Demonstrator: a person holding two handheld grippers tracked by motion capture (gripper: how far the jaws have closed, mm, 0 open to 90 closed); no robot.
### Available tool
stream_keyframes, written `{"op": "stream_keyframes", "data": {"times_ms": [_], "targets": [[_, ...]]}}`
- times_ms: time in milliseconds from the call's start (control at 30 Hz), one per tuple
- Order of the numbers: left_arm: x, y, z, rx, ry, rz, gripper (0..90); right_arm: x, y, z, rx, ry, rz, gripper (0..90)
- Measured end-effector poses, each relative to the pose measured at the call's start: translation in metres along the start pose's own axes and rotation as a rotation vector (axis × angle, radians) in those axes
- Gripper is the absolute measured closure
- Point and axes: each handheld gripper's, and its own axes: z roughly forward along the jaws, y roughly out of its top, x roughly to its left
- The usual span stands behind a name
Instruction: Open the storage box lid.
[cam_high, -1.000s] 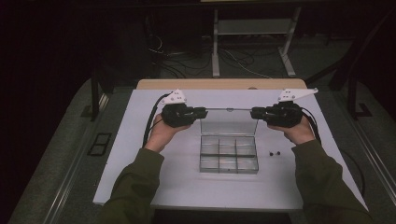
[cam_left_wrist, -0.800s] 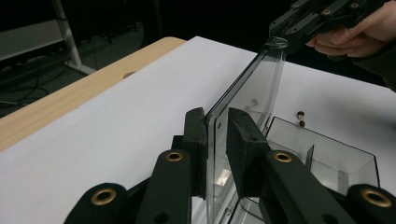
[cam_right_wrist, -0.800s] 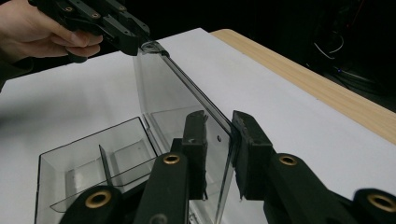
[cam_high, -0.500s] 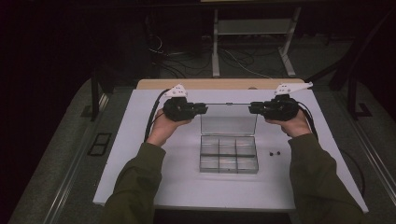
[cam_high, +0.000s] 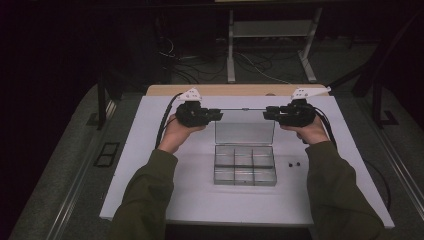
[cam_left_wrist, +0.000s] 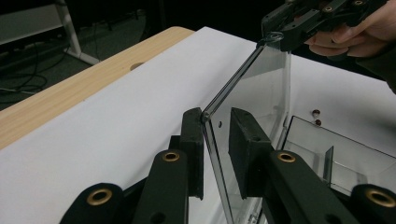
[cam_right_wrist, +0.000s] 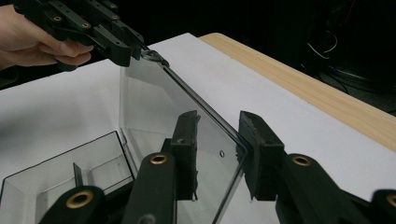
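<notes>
While our left gripper (cam_left_wrist: 215, 140) touches the clear box's (cam_high: 244, 165) raised lid (cam_high: 244, 131) at its left corner, our right gripper (cam_right_wrist: 219, 147), jaws just opening, straddles its right corner unpressed.

L gripper (cam_high: 216, 115) & R gripper (cam_high: 270, 114) jaws apart

High view overhead, claw views close, facing

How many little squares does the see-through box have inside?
6: the clear box on the white table has two rows of three compartments, one row nearer its raised lid, one nearer the person.
</notes>
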Motion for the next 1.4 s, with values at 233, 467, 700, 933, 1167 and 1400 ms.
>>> {"op": "stream_keyframes", "data": {"times_ms": [233,467,700,933,1167,1400], "targets": [[0.002,-0.001,0.004,0.012,0.041,0.001,71.9,-0.004,-0.001,0.004,-0.005,0.0,0.004,65.8],[-0.001,-0.01,-0.001,0.022,0.081,-0.039,58.9,-0.011,-0.004,0.009,0.004,-0.015,0.019,63.4],[-0.01,-0.031,-0.017,0.033,0.085,-0.048,50.8,-0.015,-0.005,0.014,0.014,-0.03,0.031,61.2],[-0.021,-0.047,-0.029,0.044,0.08,-0.071,45.8,-0.013,-0.005,0.016,0.024,-0.053,0.032,59.0],[-0.045,-0.068,-0.041,0.076,0.065,-0.073,40.7,-0.013,-0.006,0.018,0.028,-0.068,0.041,57.5],[-0.062,-0.085,-0.049,0.095,0.045,-0.085,36.3,-0.015,-0.007,0.02,0.033,-0.071,0.052,56.4]]}}
